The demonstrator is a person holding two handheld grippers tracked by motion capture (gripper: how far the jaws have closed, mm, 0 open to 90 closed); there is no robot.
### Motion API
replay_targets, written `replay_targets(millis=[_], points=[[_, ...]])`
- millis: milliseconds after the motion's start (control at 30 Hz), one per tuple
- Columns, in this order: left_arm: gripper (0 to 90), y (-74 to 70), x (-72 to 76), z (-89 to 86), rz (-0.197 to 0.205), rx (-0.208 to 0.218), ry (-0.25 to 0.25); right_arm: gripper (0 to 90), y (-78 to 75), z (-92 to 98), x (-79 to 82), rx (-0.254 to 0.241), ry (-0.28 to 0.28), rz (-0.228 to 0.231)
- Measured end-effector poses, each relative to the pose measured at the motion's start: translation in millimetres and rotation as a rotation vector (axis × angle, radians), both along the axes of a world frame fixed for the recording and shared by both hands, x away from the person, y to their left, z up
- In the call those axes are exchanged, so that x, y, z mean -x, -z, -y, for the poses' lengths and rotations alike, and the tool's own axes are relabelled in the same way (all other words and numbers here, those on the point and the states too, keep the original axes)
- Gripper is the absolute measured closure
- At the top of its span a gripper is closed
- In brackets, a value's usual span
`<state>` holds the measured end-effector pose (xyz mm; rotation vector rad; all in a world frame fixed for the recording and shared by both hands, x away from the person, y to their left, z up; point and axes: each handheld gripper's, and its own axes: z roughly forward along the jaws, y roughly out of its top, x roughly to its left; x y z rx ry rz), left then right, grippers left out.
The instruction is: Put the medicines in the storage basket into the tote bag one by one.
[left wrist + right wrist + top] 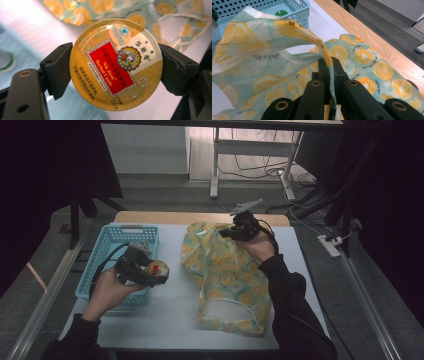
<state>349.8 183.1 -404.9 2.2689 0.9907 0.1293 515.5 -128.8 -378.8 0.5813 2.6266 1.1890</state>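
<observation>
Lemon-print bag lies across the middle of the white table top, its handle end toward six o'clock near the front edge and its mouth toward twelve, close to the wooden back edge. Bare table is open at six and seven o'clock of the bag. At nine o'clock the blue basket sits along the left edge. The right gripper has its jaws pressed together on a pinched fold of the bag's rim, lifting it off the table. The left gripper hovers at the basket's right rim, jaws spread wide and clamped on the round herbal candy tin by its edges, lid facing the camera.
</observation>
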Motion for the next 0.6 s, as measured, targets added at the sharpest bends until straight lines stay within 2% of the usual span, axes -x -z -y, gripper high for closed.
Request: replay_targets(millis=[300,600], points=[[20.3,-6.6,-9.0,48.2,0.01,0.02,0.107,90.0,4.6,-1.2,-4.8,-0.005,-0.004,-0.01],[20.3,-7.7,-24.8,100.2,0.025,0.003,0.204,90.0,8.2,1.5,-9.3,-0.011,0.0,-0.017]])
